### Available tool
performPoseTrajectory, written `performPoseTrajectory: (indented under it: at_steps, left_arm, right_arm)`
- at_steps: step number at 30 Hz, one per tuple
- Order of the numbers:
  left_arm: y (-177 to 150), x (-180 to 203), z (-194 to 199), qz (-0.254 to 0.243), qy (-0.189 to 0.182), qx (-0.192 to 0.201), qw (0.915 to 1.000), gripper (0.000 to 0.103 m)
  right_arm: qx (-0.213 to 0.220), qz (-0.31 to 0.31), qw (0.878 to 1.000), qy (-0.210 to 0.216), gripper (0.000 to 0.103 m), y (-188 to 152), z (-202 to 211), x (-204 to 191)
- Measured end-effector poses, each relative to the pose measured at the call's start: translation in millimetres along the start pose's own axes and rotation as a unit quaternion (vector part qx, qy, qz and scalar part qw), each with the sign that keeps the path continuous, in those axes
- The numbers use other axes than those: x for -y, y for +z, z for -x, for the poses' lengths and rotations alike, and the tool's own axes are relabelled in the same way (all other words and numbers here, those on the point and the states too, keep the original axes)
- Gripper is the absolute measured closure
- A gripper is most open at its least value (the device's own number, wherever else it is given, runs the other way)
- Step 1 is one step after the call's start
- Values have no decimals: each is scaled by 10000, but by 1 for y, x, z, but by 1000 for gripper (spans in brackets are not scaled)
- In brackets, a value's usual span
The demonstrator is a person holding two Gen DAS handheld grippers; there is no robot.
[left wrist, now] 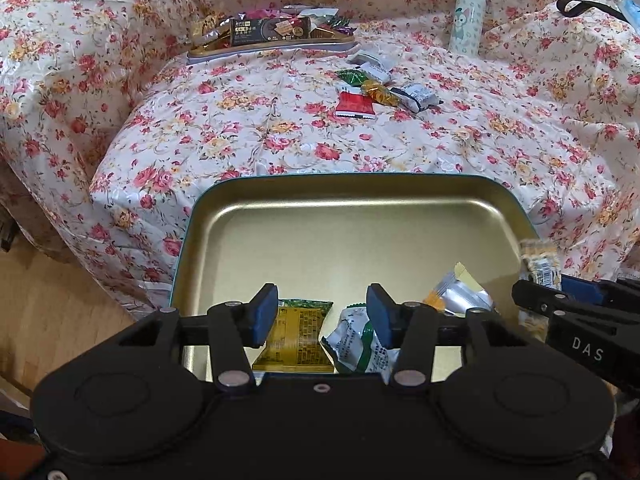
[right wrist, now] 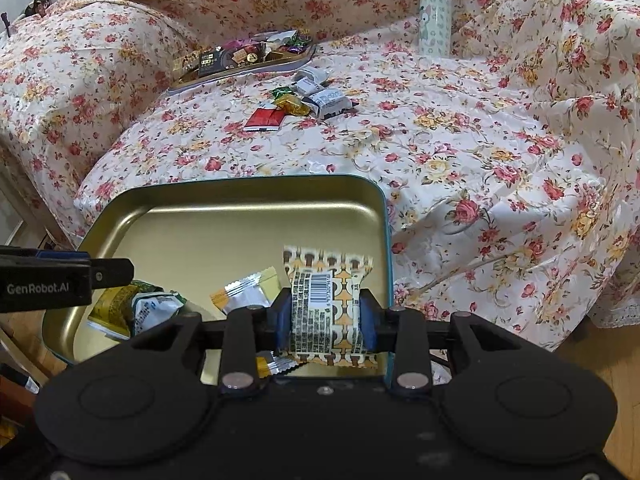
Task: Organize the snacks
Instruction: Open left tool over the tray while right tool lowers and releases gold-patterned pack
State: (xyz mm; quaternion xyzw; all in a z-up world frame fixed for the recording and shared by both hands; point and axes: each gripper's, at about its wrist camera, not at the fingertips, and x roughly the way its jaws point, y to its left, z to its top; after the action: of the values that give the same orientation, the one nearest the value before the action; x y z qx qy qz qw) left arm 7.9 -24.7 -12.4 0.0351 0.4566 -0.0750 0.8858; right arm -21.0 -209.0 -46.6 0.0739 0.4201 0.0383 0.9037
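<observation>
A gold tin (left wrist: 400,200) with a teal rim sits at the near edge of the flowered cloth (left wrist: 280,140). Three snacks lie in its near end: a yellow-green packet (left wrist: 298,336), a white-green packet (left wrist: 352,340) just beside it, and a silver-orange packet (left wrist: 460,292) toward the right wall. The far half of the tin is bare metal.

The left gripper (left wrist: 322,318) hangs over the two packets with its jaws apart and nothing pressed between the pads. The right gripper (right wrist: 325,318) is closed on a patterned wrapper (right wrist: 326,292) with a barcode, held upright over the tin's right side, its lower edge near the floor of the tin; I cannot tell whether it touches.

Farther back on the cloth is a shallow tray (right wrist: 240,76) heaped with mixed sweets and a dark bar (right wrist: 218,62). Between tray and tin lies a loose cluster (right wrist: 298,102): a red sachet, gold and green candies, white wrappers. A pale bottle (right wrist: 435,12) stands upright behind, well apart from both containers.
</observation>
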Motion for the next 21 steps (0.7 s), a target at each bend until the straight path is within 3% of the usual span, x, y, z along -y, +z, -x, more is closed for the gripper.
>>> performPoseTrajectory:
  at_steps: [21]
  left_arm:
    - [-1, -3, 0, 40, 71, -38, 10000, 47]
  right_arm:
    - [71, 40, 9999, 108, 59, 0, 4, -3]
